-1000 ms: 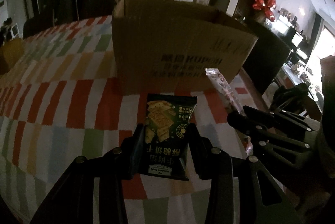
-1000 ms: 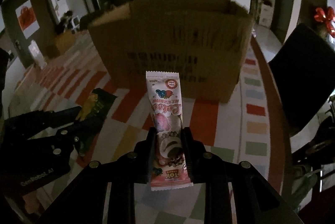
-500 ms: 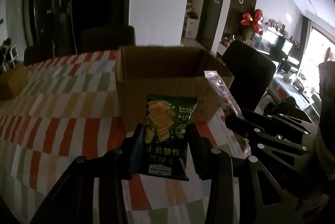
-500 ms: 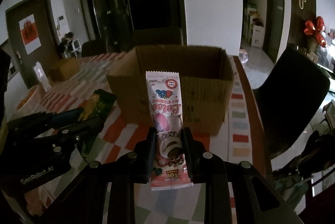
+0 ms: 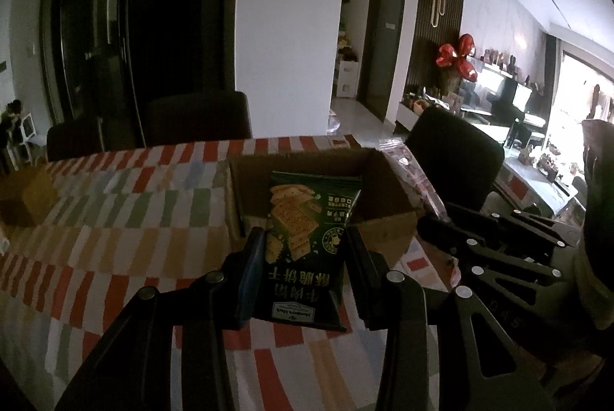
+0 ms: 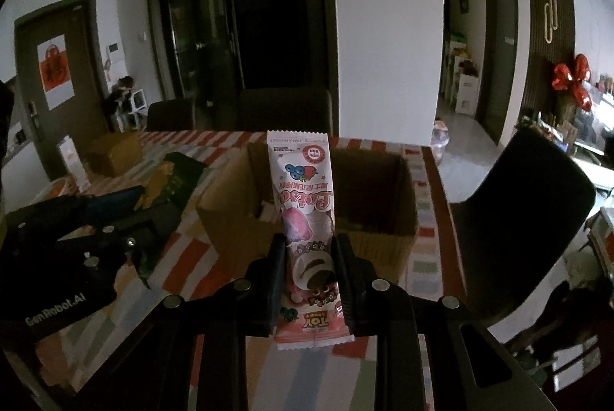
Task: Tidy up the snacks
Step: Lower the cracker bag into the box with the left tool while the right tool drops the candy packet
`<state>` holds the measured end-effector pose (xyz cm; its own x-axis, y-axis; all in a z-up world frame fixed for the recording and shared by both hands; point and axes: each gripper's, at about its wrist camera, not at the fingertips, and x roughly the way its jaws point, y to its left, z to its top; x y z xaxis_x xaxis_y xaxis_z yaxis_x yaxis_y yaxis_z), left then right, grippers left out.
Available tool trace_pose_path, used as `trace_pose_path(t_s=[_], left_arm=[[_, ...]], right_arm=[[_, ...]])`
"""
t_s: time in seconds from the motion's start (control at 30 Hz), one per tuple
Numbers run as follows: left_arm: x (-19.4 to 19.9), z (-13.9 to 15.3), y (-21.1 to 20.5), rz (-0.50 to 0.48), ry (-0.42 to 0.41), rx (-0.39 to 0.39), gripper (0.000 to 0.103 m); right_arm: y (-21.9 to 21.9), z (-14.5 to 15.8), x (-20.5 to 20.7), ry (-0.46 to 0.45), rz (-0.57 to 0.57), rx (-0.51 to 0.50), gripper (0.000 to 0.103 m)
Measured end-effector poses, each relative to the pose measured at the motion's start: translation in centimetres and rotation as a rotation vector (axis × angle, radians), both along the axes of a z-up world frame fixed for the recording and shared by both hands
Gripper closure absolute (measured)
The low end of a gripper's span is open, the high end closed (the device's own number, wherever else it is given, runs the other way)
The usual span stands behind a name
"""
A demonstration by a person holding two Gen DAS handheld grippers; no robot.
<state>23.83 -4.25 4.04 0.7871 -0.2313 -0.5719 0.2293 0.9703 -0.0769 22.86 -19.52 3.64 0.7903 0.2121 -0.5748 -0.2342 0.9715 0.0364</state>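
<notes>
Both packets (image 5: 303,242) (image 6: 305,230) higher — box (image 5: 387,230) interior newly visible

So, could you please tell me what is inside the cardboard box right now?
The cardboard box is open-topped. Pale packaging shows low inside. The pink packet and green cracker bag, held in front, cover most of the interior.

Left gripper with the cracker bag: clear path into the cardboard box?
Probably yes. The left gripper holds the cracker bag raised in front of the cardboard box, whose top is open; the right gripper stays beside it.
</notes>
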Motion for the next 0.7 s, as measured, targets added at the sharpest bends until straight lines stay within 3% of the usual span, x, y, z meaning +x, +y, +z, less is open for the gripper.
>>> trace_pose_path(t_s=[0.33, 0.7], left_arm=[[3.7, 1.6, 0.4, -0.031, 0.03, -0.018, 0.062], [8.4, 1.6, 0.0, -0.048, 0.101, -0.023, 0.062]], right_arm=[[0.3, 1.9, 2.7, -0.011, -0.016, -0.038, 0.077], [0.2, 1.1, 6.8, 0.06, -0.004, -0.085, 0.077]])
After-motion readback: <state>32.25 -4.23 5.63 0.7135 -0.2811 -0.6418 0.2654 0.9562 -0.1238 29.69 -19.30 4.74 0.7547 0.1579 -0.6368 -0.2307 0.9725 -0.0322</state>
